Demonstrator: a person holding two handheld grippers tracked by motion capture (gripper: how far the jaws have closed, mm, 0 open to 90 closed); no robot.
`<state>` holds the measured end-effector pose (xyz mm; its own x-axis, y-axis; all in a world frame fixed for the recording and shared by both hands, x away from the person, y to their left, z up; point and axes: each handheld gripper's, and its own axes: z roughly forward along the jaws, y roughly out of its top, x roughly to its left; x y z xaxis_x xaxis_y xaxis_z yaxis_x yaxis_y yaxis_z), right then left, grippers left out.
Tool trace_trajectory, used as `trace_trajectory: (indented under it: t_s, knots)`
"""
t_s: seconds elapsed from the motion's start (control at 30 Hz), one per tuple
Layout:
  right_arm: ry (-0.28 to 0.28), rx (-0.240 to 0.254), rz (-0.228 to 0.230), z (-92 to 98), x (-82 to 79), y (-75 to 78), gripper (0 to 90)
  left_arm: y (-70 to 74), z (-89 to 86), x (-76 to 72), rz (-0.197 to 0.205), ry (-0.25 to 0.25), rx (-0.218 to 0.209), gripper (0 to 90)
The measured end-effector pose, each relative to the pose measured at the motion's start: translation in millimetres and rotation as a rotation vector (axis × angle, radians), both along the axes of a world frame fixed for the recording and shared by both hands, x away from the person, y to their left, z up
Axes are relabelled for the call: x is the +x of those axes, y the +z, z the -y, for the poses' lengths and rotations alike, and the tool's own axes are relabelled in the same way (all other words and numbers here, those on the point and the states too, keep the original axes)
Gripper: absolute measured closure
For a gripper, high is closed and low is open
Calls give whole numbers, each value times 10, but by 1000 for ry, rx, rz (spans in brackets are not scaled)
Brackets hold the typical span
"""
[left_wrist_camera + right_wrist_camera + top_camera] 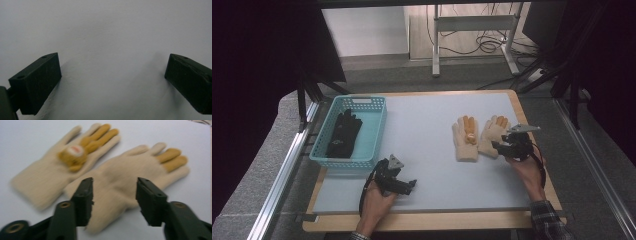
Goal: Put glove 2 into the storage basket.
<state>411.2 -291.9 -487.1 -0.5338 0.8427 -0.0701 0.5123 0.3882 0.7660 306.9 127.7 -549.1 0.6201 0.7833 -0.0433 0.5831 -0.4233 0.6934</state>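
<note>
Cream knitted gloves (pixel 477 137) are lying side by side on the pale grey desk (pixel 427 150); the right hand-held gripper (pixel 113 195) is straddling the nearer glove's cuff unclenched, positioning to pinch it, while the left hand-held gripper (pixel 409 186) is idling released.

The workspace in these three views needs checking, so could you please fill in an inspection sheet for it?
Surface: pale grey mat on a wood-edged table.
Job's things: two cream knitted gloves with mustard fingers, side by side; left glove carries a small plush animal head, right glove is plain.
Clutter: turquoise plastic basket holding black gloves.
Grippers: right gripper open, jaws astride the right glove, pads not pressing; left gripper open over bare mat.
Cables: black leads on the floor.
Surroundings: metal desk legs, dark curtains.
</note>
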Motion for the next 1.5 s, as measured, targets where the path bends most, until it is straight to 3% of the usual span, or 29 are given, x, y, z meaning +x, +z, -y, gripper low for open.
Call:
trace_trajectory:
  t_s: [0.23,0.33,0.43,0.5,0.6,0.77,1.2,1.4,1.5]
  knots:
    - [-26,0,-22,-39,410,-98,276,0,0,0,1,0,0,8]
    - [-37,-37,-27,-86,523,-188,249,0,0,0,1,0,0,8]
    - [-46,-45,-38,-101,612,-269,248,0,-1,0,0,-1,0,8]
    - [-42,-72,-47,-115,639,-324,303,0,-1,0,0,-1,1,8]
    - [-48,-35,-70,-90,623,-312,467,0,0,0,1,-1,1,8]
    - [-57,-24,-79,-66,570,-285,565,0,0,0,0,-1,0,8]
    - [-20,29,-16,-19,330,-12,585,0,0,0,1,0,0,8]
    - [19,79,9,-52,121,200,584,0,-1,0,0,-1,1,8]
    - [71,90,25,-168,-51,316,582,0,-1,0,0,-1,1,8]
